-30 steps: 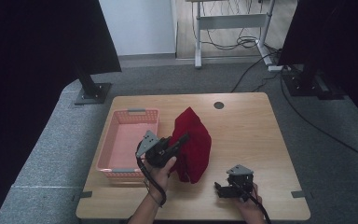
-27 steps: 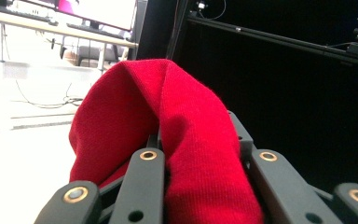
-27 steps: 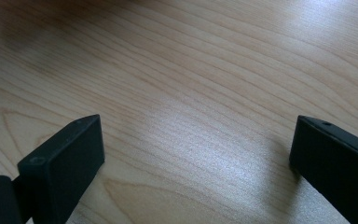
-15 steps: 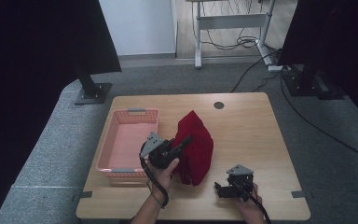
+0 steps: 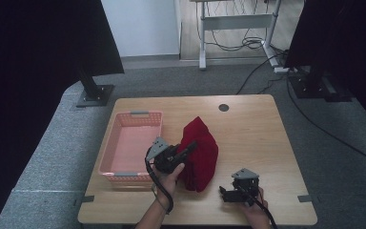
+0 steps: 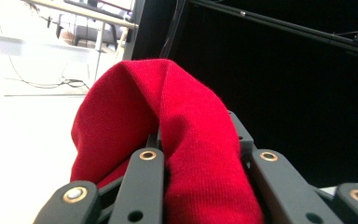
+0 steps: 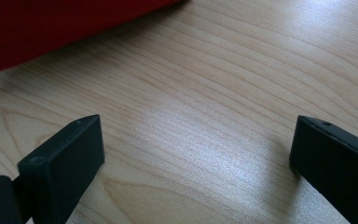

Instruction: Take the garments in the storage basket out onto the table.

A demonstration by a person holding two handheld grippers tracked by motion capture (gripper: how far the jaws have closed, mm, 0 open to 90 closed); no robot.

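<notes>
A light wooden table (image 5: pixel 267 124) holds a pink plastic basket (image 5: pixel 131 145) along its left edge. Just right of the basket, near the middle of the table, a red cloth (image 5: pixel 201 152) rises in a bunched peak. The left gripper (image 5: pixel 187 147) has its jaws pinching a fold of this cloth, which drapes over them. Near the table's front edge, the right gripper (image 5: pixel 225 194) rests low with its jaws spread wide over bare wood, beside the cloth's lower end.
</notes>
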